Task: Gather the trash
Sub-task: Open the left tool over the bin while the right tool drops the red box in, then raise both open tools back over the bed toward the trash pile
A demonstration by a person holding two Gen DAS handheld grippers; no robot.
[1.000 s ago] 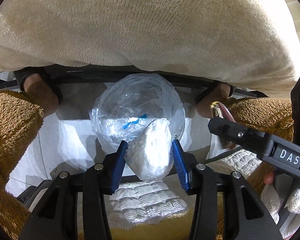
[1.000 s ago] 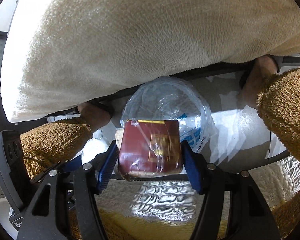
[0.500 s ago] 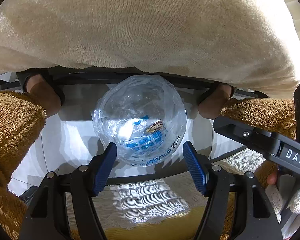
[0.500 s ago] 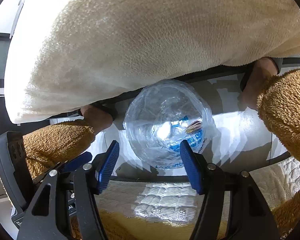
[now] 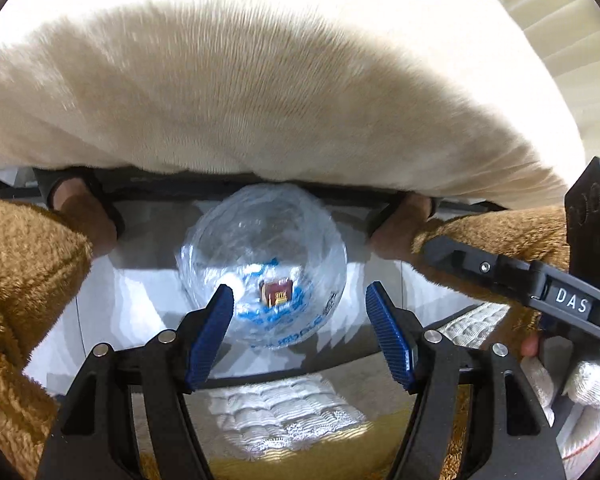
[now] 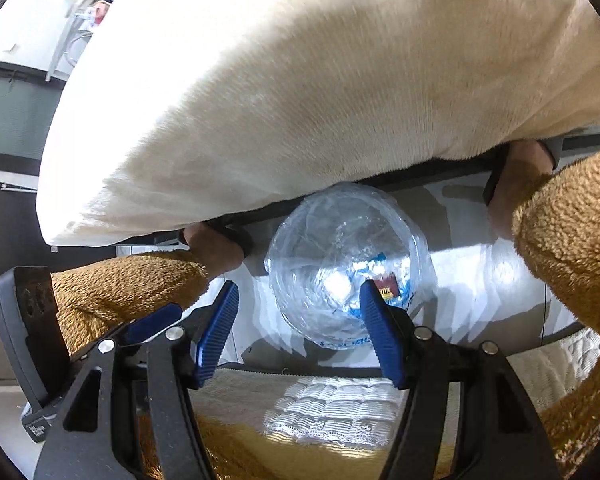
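Both the left gripper (image 5: 300, 332) and right gripper (image 6: 298, 328) hang open and empty above the clear trash bag (image 5: 262, 268), at twelve o'clock, which holds a red wrapper (image 5: 276, 293). Drop step looks finished; next needs fetching more litter.

Right hand-held gripper (image 6: 298, 328) empty, jaws apart, above clear plastic bag (image 6: 346, 264), red packet (image 6: 386, 286) inside

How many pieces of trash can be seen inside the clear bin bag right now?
2: a dark red packet and a white crumpled wad beside it at the bottom of the bag; glare may hide more.
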